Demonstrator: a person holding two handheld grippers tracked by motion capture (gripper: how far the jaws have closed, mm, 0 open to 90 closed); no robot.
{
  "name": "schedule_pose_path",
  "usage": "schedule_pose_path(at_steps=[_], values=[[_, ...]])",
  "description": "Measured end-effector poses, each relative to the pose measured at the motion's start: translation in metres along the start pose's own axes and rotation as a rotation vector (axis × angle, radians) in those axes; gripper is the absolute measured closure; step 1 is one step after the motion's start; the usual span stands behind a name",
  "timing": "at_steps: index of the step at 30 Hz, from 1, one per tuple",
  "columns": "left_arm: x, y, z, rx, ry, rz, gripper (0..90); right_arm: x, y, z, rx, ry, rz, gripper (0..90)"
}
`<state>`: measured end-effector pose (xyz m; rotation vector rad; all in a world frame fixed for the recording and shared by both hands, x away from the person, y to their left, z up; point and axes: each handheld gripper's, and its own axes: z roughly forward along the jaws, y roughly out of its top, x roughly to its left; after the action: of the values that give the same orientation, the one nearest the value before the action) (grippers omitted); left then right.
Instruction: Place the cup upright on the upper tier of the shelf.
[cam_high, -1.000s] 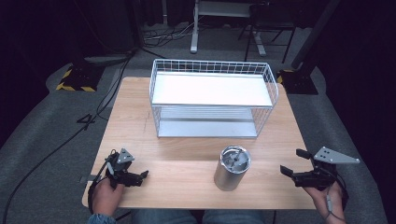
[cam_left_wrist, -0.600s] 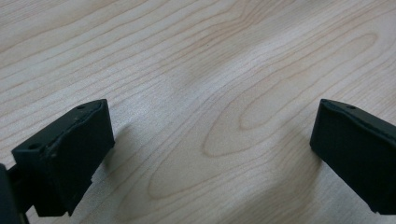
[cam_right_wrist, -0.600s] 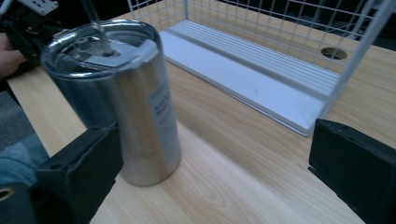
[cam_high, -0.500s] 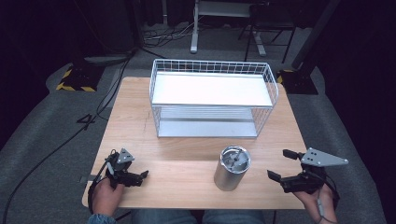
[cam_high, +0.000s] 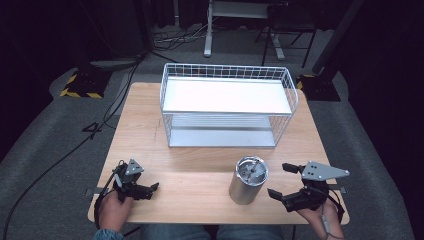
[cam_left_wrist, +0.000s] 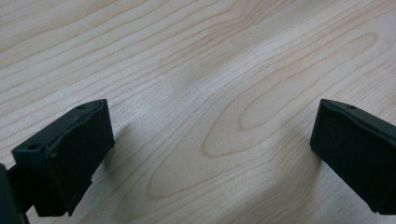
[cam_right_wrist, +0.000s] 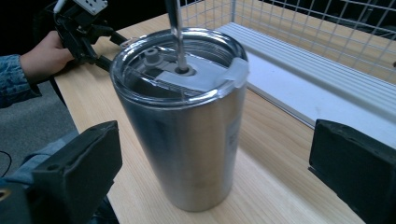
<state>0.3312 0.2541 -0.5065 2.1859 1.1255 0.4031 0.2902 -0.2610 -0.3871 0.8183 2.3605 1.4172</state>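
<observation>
two claws sit at the near edge of a light wooden counter (cam_high: 200, 165), one in each of the person's hands. the left claw (cam_high: 152, 188) rests low over the near-left part of the counter, held by the left hand (cam_high: 112, 207); in the left gripper view its jaws stand wide apart with bare wood grain between them, and they hold nothing. the right claw (cam_high: 281, 181) is at the near-right, held by the right hand (cam_high: 320, 220), with a grey three-cornered plate (cam_high: 320, 171) on top. its jaws are also spread wide and grip nothing; in the right gripper view they stand to either side of a steel tumbler (cam_right_wrist: 187, 126) that is upright and near, though neither jaw touches it.

from the high view the tumbler (cam_high: 248, 180) stands on the counter near the front edge, a little right of centre, just to the left of the right claw. it has a clear lid (cam_right_wrist: 180, 65) with a metal straw (cam_right_wrist: 175, 32) rising through it.

behind the tumbler, across the middle and far part of the counter, sits a white wire basket rack (cam_high: 227, 75) with a white upper shelf and a lower level beneath it; it is apart from the tumbler and from both claws. in the right gripper view the left hand, in a blue denim sleeve (cam_right_wrist: 14, 86), shows farther off with its claw at the counter's edge.
</observation>
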Motion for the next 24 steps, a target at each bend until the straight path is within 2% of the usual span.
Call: schedule_pose_path(at_steps=[9, 23, 24], values=[[0.0, 0.0, 0.0, 0.0, 0.0, 0.0, 0.0, 0.01, -0.002, 0.024, -0.006, 0.039, -0.007, 0.1], [0.0, 0.0, 0.0, 0.0, 0.0, 0.0, 0.0, 0.013, -0.008, 0.055, -0.011, 0.047, -0.012, 0.0], [0.0, 0.0, 0.0, 0.0, 0.0, 0.0, 0.0, 0.014, -0.008, 0.06, -0.015, 0.047, -0.023, 0.0]])
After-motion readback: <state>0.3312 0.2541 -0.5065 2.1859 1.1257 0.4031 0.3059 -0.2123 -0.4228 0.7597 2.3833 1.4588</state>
